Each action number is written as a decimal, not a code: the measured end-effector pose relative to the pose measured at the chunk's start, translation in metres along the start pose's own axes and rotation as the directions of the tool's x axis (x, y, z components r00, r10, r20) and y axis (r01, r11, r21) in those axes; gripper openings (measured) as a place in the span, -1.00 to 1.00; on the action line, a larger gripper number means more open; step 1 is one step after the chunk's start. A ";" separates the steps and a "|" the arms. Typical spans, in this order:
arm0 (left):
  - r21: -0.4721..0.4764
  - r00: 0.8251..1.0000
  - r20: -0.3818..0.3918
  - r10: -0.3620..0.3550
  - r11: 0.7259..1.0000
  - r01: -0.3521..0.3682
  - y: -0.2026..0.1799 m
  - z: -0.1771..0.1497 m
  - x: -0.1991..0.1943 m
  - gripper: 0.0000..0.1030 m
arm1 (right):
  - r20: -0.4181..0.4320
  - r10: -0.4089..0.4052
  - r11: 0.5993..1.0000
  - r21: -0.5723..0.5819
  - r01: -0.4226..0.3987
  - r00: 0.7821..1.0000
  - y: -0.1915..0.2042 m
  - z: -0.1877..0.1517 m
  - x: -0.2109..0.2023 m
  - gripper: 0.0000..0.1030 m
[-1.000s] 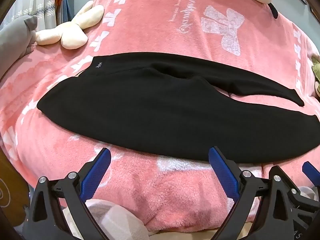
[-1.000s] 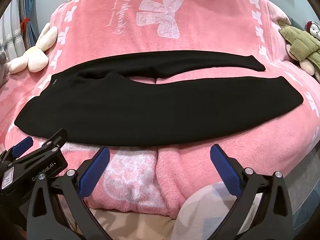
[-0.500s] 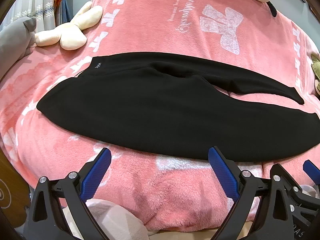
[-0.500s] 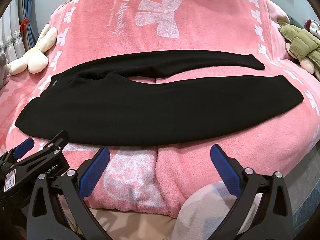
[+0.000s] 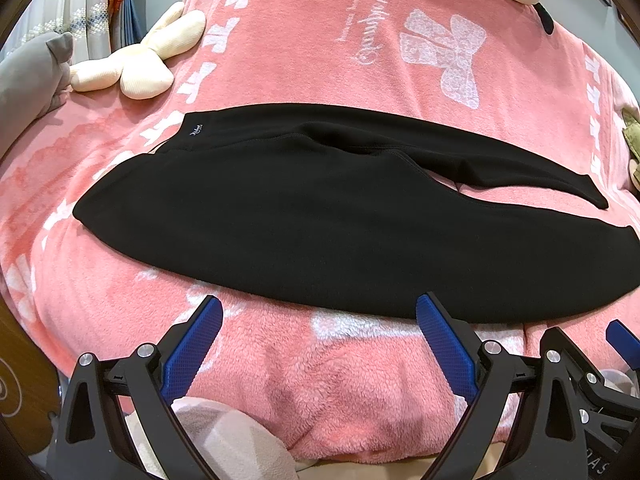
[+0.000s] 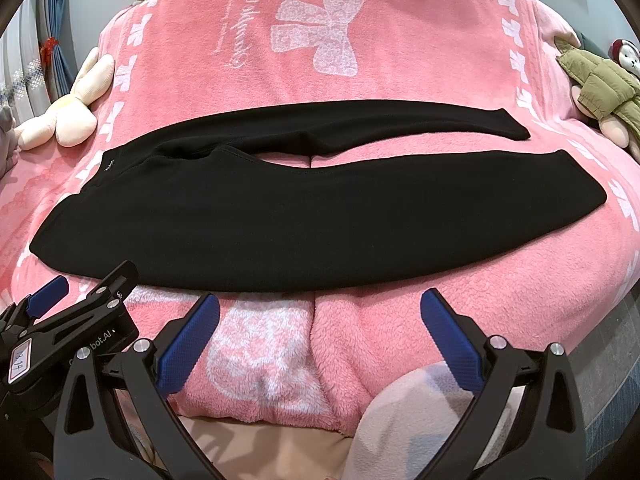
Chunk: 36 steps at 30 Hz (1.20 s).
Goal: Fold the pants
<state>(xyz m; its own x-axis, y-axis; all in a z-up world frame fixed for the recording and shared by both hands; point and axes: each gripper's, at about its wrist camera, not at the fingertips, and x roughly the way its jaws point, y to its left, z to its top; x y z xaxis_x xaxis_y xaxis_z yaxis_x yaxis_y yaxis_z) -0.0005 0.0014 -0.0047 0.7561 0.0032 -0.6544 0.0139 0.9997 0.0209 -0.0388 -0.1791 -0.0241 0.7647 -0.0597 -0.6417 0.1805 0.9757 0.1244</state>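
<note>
Black pants [image 5: 320,216] lie flat across a pink fleece blanket [image 5: 320,52], waistband to the left, the two legs running right and spread slightly apart. They also show in the right wrist view [image 6: 248,216]. My left gripper [image 5: 318,312] is open and empty, just short of the pants' near edge. My right gripper [image 6: 320,312] is open and empty, also just short of the near edge. The left gripper's body [image 6: 72,332] shows at the lower left of the right wrist view.
A cream plush toy [image 5: 140,60] lies at the blanket's back left, next to a grey cushion [image 5: 32,68]. A doll in an olive jacket [image 6: 600,84] lies at the right. The blanket's near edge [image 6: 320,408] drops off below the grippers.
Both grippers have crept slightly forward towards the pants. The pants have not moved.
</note>
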 end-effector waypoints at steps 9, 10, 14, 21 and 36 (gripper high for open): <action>0.000 1.000 -0.001 0.001 1.000 -0.001 0.000 0.001 0.000 0.83 | 0.000 0.000 1.000 0.000 0.000 1.000 0.000 0.000 0.000 0.91; 0.000 1.000 0.000 0.000 1.000 0.000 0.000 0.001 0.000 0.83 | 0.001 0.000 1.000 0.000 0.000 1.000 0.000 0.000 0.000 0.91; -0.001 1.000 -0.001 0.001 1.000 -0.001 -0.001 0.001 0.000 0.82 | -0.001 0.000 1.000 0.000 0.000 1.000 0.000 0.000 0.000 0.91; -0.001 1.000 -0.002 0.000 1.000 0.000 -0.001 0.000 0.001 0.81 | 0.000 0.000 1.000 0.000 0.000 1.000 -0.001 0.000 0.001 0.91; -0.003 1.000 -0.004 -0.001 1.000 0.001 -0.001 -0.001 0.001 0.80 | -0.003 0.001 1.000 0.001 -0.001 1.000 -0.001 0.000 0.001 0.91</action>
<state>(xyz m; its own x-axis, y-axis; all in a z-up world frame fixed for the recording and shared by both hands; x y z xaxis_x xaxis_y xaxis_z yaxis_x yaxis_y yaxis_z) 0.0000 0.0003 -0.0064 0.7534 0.0019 -0.6576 0.0128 0.9998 0.0176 -0.0380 -0.1800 -0.0254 0.7633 -0.0581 -0.6435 0.1805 0.9754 0.1261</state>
